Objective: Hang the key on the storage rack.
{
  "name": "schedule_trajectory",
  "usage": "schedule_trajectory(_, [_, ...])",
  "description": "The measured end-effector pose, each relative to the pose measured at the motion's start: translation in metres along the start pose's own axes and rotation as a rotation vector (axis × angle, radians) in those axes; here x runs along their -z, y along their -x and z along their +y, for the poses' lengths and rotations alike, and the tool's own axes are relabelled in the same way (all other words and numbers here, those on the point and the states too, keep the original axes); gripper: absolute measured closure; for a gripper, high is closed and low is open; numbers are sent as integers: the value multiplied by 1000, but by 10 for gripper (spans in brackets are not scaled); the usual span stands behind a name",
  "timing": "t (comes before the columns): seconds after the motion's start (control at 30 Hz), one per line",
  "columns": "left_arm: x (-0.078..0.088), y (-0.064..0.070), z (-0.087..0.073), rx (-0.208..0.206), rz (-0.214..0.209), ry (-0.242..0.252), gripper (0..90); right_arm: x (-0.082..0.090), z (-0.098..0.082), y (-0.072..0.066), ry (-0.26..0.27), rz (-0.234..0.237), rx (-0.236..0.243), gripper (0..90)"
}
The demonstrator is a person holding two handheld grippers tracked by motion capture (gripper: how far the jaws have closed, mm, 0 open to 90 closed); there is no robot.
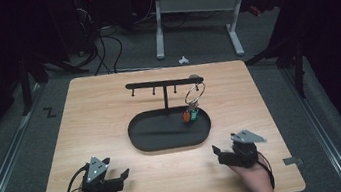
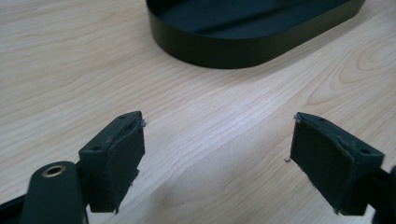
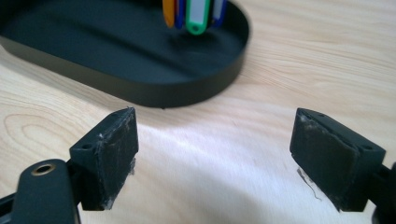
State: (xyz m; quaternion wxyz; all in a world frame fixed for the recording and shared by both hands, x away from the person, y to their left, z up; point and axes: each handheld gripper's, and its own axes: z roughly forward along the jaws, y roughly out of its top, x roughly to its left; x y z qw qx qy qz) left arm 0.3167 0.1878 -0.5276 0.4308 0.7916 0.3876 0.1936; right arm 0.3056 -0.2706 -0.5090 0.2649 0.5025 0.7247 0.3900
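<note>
From the high view, a pale wood-grain worktop (image 1: 110,109) with rounded corners carries at its centre a matte black oval tray (image 1: 144,137), from which a thin black post rises to a crossbar with small hooks (image 1: 156,84). A wire key ring (image 1: 195,93) hangs from the bar's right end, with coloured plastic key tags (image 1: 190,115) dangling over the tray's 3 o'clock end. The left claw (image 1: 119,176) sits at 7 o'clock from the tray and the right claw (image 1: 219,152) at 5 o'clock, each held in a hand at the near edge, both clear of the tray and holding nothing. In the left gripper view, the left claw (image 2: 217,140) stands wide, its blocky black pads (image 2: 119,158) worn at the edges, above bare smooth wood, with the tray's (image 2: 224,51) curved wall at 12 o'clock. In the right gripper view, the right claw (image 3: 215,144) stands wide and empty, its pads (image 3: 112,154) scuffed grey; the tray (image 3: 187,91) lies at 11 o'clock, with the orange, blue and green tags (image 3: 196,16) hanging over it at 12 o'clock.
</note>
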Motion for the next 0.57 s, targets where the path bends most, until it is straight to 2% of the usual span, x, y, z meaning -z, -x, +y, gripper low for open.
schedule_trajectory(0.03, [4,0,-1,0,10,6,176,7,-13,1,31,-17,1,167])
schedule_trajectory(0.07, [4,0,-1,0,10,6,175,7,-13,1,31,-17,1,167])
schedule_trajectory(0.1, [7,0,-2,-5,20,15,176,11,-11,0,5,17,23,148])
schedule_trajectory(0.13, [7,0,-2,-5,20,15,177,11,-11,0,5,17,23,148])
schedule_trajectory(0.17, [9,0,-2,-8,25,19,177,12,-9,0,17,-3,42,151])
schedule_trajectory(0.2, [9,0,-2,-4,28,21,179,11,-7,0,30,-19,39,154])
schedule_trajectory(0.3, [10,2,-4,-10,28,12,179,7,-6,-4,47,-11,60,180])
schedule_trajectory(0.37, [11,2,-5,-21,28,2,178,4,-7,-5,29,2,50,179])
schedule_trajectory(0.53, [14,-2,-5,-12,25,16,178,0,-6,-7,19,3,47,180])
schedule_trajectory(0.57, [15,-3,-5,-8,23,20,178,0,-5,-7,7,2,32,185])
